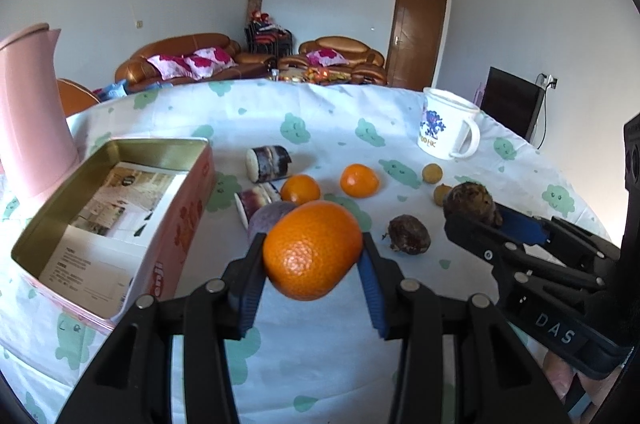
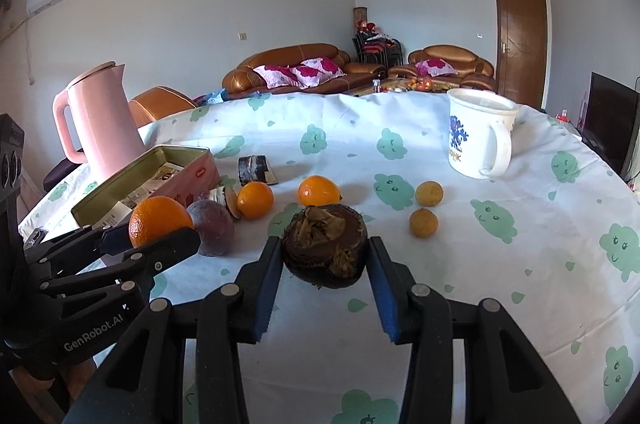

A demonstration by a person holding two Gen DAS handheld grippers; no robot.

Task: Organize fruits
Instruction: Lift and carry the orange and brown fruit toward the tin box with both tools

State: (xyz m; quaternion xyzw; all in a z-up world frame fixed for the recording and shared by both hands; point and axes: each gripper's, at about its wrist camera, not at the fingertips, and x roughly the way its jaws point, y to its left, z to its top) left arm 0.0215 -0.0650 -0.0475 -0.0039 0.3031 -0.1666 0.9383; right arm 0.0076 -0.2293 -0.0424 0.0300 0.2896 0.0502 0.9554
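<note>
My left gripper [image 1: 313, 256] is shut on a large orange [image 1: 312, 250], held above the tablecloth just right of an open pink tin [image 1: 188, 224]. In the right wrist view that gripper [image 2: 160, 234] and its orange [image 2: 160, 220] show at the left. My right gripper [image 2: 326, 256] is shut on a dark brown wrinkled fruit [image 2: 326, 248], also lifted. On the cloth lie a purple fruit [image 2: 211, 227], two small oranges [image 2: 255, 200] [image 2: 319, 190], two small yellow fruits [image 2: 429, 193] [image 2: 423, 223] and another dark brown fruit [image 1: 409, 234].
A pink kettle [image 2: 104, 128] stands behind the tin at the left. A white mug [image 2: 478, 136] stands at the far right. Two cut cane pieces [image 1: 268, 163] [image 1: 256, 202] lie by the tin. Printed paper lines the tin's bottom. The round table's edge curves behind.
</note>
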